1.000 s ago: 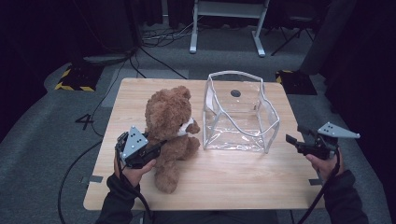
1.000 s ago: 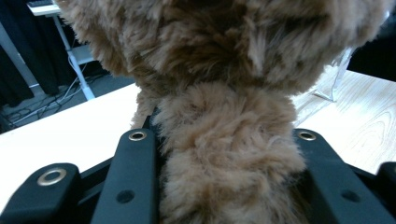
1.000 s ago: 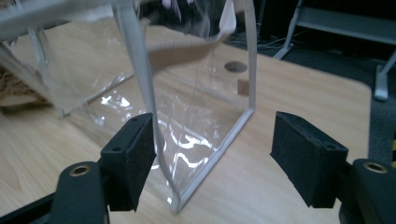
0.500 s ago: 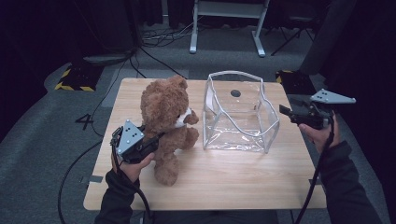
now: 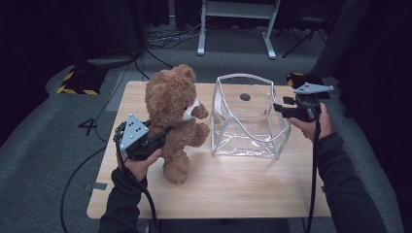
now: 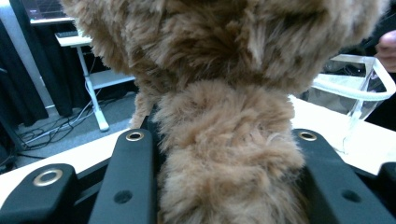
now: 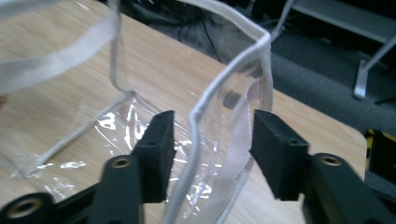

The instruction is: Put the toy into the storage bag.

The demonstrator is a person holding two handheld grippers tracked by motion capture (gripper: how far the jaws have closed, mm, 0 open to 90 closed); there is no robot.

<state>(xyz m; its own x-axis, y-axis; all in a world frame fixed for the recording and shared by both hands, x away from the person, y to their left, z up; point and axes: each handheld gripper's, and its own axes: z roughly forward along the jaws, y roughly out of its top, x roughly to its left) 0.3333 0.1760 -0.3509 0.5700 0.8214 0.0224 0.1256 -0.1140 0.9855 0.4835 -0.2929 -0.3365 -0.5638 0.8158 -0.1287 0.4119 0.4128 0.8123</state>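
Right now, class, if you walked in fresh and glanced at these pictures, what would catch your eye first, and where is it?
First, the brown teddy bear standing at the table's left, the left gripper clamped on its side. Next, the clear plastic bag standing open just right of it, with white edging. The right gripper has been closing, its pads either side of the bag's right rim, not yet pressing.

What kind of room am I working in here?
Probably a recording studio or lab, not a home: black curtains all round, loose cables on grey carpet, hazard-striped blocks, and a lone wooden table with a teddy and clear bag.
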